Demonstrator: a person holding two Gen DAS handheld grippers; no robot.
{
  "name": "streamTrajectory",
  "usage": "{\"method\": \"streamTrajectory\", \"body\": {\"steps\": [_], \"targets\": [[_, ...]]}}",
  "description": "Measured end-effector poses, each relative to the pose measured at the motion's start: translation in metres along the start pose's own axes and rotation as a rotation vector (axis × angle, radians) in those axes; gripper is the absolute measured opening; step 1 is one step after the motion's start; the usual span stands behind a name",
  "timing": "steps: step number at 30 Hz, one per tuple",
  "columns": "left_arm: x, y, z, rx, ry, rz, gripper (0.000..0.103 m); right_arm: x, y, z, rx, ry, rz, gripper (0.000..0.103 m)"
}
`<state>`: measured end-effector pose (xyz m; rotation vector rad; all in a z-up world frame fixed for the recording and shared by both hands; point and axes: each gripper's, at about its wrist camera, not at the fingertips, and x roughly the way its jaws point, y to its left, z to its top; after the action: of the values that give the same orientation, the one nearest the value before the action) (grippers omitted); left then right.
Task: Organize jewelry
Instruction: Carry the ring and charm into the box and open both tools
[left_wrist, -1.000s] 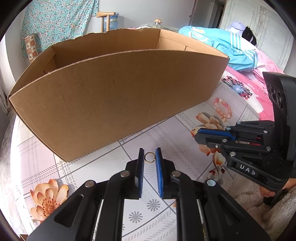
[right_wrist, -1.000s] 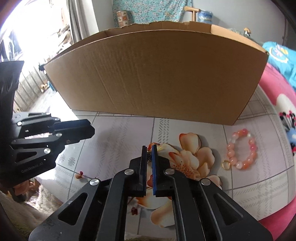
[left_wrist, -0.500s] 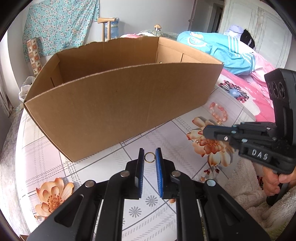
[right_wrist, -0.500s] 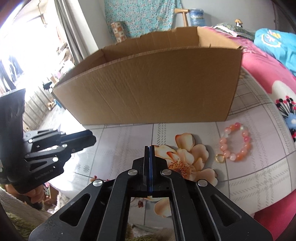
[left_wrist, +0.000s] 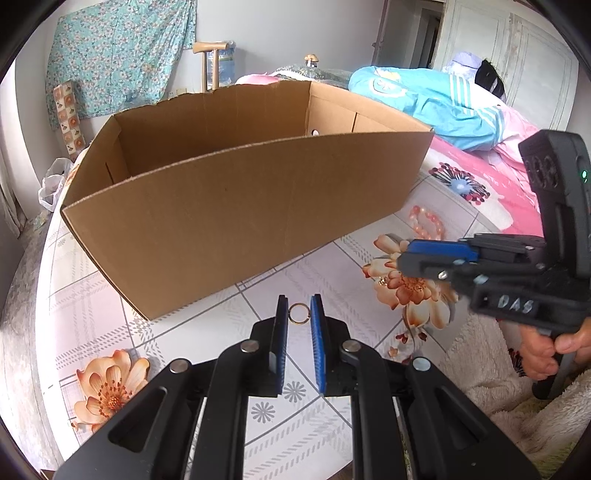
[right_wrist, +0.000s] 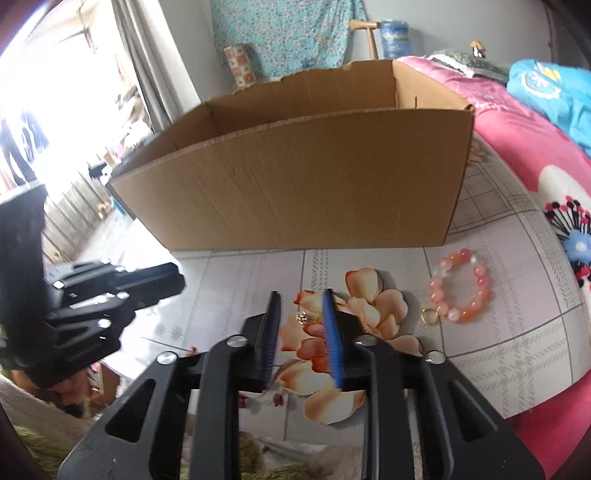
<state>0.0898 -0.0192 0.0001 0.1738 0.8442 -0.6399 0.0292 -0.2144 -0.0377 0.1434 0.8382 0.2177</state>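
Note:
My left gripper (left_wrist: 298, 308) is shut on a small gold ring (left_wrist: 298, 314), held between its blue pads above the table in front of the cardboard box (left_wrist: 240, 199). My right gripper (right_wrist: 301, 306) is open and empty above the flower print; a small gold trinket (right_wrist: 303, 316) lies on the table between its fingers. It also shows in the left wrist view (left_wrist: 410, 254). A pink bead bracelet (right_wrist: 461, 291) lies to the right with a second gold ring (right_wrist: 428, 316) touching it. The box also shows in the right wrist view (right_wrist: 314, 184).
The table (left_wrist: 332, 266) wears a white tiled cloth with orange flowers. A pink flowered bed (right_wrist: 535, 155) with blue clothing (left_wrist: 436, 99) lies on the right. A fluffy cream cloth (left_wrist: 498, 369) is at the table's near edge.
My right gripper went from nearly shut to fully shut and has now opened, with the gold trinket lying on the table between its fingers. Both grippers have risen. The left still holds the ring.

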Motion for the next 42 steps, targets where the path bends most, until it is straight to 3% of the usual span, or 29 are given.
{"method": "streamTrajectory", "body": {"steps": [3, 5, 7, 11, 21, 28, 36, 42], "targets": [[-0.001, -0.001, -0.001, 0.0, 0.002, 0.002, 0.012, 0.012, 0.004, -0.002, -0.036, 0.022, -0.026, 0.024], [-0.001, -0.001, -0.002, -0.001, 0.002, 0.002, 0.012, 0.018, 0.007, -0.003, -0.064, 0.036, -0.048, 0.019], [-0.002, -0.001, -0.002, -0.003, 0.0, 0.002, 0.012, 0.025, 0.011, -0.005, -0.101, 0.05, -0.077, 0.007], [0.0, -0.001, -0.002, -0.004, 0.004, 0.0, 0.012, 0.028, 0.017, -0.008, -0.154, 0.041, -0.123, 0.002], [-0.008, -0.006, 0.0, 0.011, -0.018, 0.006, 0.012, 0.016, -0.004, -0.003, -0.042, 0.004, -0.051, 0.001], [-0.03, -0.008, 0.007, 0.023, -0.065, -0.003, 0.012, -0.018, -0.006, 0.006, -0.015, -0.074, -0.021, 0.001], [-0.068, -0.011, 0.036, 0.059, -0.165, -0.034, 0.012, -0.056, -0.002, 0.03, 0.0, -0.198, 0.069, 0.001], [-0.089, -0.002, 0.068, 0.061, -0.244, -0.072, 0.012, -0.07, -0.013, 0.067, 0.013, -0.27, 0.135, 0.001]]}}
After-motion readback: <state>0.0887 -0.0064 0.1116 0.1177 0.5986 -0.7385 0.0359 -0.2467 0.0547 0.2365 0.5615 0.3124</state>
